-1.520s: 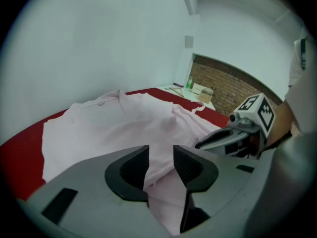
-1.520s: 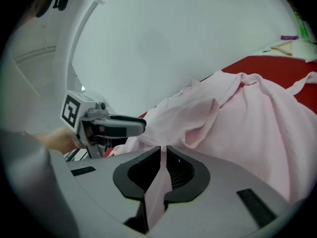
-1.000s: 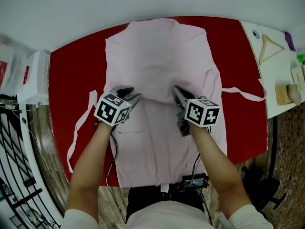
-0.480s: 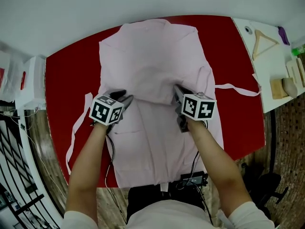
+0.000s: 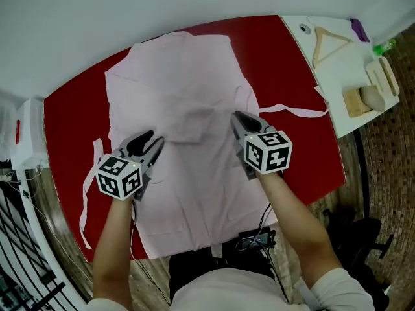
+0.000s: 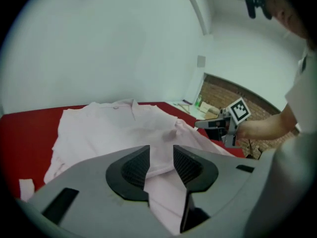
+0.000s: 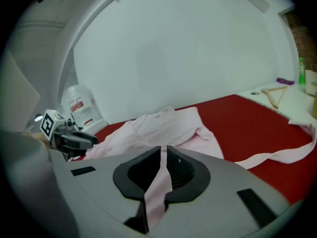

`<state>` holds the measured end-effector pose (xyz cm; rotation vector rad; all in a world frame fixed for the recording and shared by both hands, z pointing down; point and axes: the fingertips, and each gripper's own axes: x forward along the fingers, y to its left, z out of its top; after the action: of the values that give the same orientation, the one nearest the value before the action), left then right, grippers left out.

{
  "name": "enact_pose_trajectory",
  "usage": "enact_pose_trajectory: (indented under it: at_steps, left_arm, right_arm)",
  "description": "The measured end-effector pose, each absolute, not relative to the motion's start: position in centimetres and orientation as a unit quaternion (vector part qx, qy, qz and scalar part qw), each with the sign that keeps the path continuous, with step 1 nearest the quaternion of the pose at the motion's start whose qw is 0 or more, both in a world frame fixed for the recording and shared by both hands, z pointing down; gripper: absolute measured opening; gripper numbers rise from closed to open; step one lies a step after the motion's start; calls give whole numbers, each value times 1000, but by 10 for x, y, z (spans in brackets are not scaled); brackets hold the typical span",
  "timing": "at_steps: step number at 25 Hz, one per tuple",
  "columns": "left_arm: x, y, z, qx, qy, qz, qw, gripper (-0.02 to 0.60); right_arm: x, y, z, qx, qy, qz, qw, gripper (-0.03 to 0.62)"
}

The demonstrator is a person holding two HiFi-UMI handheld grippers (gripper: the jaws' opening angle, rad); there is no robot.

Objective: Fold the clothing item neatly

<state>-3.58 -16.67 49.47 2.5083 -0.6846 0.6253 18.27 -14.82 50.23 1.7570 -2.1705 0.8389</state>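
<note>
A pale pink garment (image 5: pixel 181 96) lies spread on the red table (image 5: pixel 71 115), collar at the far end. My left gripper (image 5: pixel 150 141) is at the garment's left side, and cloth fills the gap between its jaws (image 6: pixel 161 155) and hangs down behind them. My right gripper (image 5: pixel 241 118) is at the right side, shut on a thin fold of the same cloth (image 7: pixel 164 155). A raised crease runs across the garment between the two grippers. Each gripper view shows the other gripper across the cloth.
Long pink tie strips trail off the garment to the right (image 5: pixel 295 111) and left (image 5: pixel 87 193). A white side table (image 5: pixel 337 70) at the right holds a wooden hanger (image 5: pixel 327 41) and blocks. A white container (image 5: pixel 19 135) stands at the left. Cables hang at the near edge (image 5: pixel 256 238).
Both grippers have lifted and drawn apart with cloth in them, the left one coming back toward me. The crease between them is pulled higher. The head view has swung.
</note>
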Motion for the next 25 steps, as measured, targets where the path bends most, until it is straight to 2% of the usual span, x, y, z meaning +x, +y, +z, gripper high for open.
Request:
enact_pose_trajectory:
  at_steps: [4,11,15,19,25]
  left_arm:
    - [12,-139,475,924,-229,175,251,149]
    - [107,-94,459,934,-174,150,272,149]
    - [144,-77,450,942,-149,139,267,149]
    - [169,-71,450,943,-133,138,272,149]
    - [199,-66,450,945,-116,147,269,136]
  right_arm:
    - [245,-127,506,629,-716,259,154,23]
    - [383,-89,513,709,-628,254,196,25]
    - [451,-76,516,742,-583,236,234,61]
    - [496,-71,521,757,-552,229,264,75]
    - [530,-64,532,763,-530,239,281,76]
